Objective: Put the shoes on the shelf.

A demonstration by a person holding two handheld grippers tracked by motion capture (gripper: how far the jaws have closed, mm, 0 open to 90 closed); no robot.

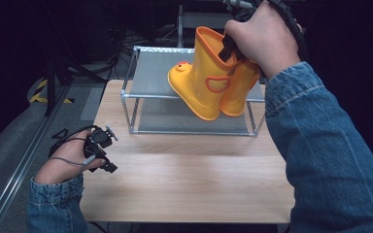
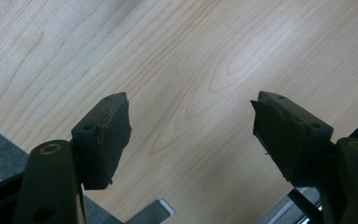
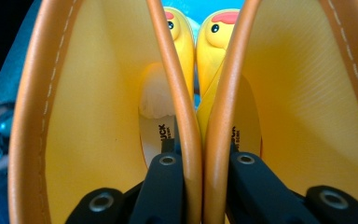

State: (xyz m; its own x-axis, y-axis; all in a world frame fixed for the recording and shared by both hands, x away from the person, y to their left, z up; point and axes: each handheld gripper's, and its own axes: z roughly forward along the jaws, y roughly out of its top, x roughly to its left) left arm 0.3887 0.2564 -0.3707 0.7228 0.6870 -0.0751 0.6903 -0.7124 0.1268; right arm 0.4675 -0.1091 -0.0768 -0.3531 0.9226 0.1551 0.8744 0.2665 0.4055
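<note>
Yellow boots held over a shelf rack on the desk

The desk point(image 1: 184, 179) is topped by a metal rack point(image 1: 150, 77); above it the tilted boots point(image 1: 209, 82) are pinched together at their rims by the right gripper point(image 3: 203, 163), while the left gripper point(image 2: 191, 135) is held wide, nothing between.

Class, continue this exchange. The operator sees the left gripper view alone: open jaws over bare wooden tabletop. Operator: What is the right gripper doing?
Observer: The right gripper is shut on two yellow boots, pinching their inner walls together.
Operator: Where are they?
Observer: In the air, tilted, by the front rail of a metal rack.
Operator: Any markings?
Observer: Duck faces on the toes.
</note>
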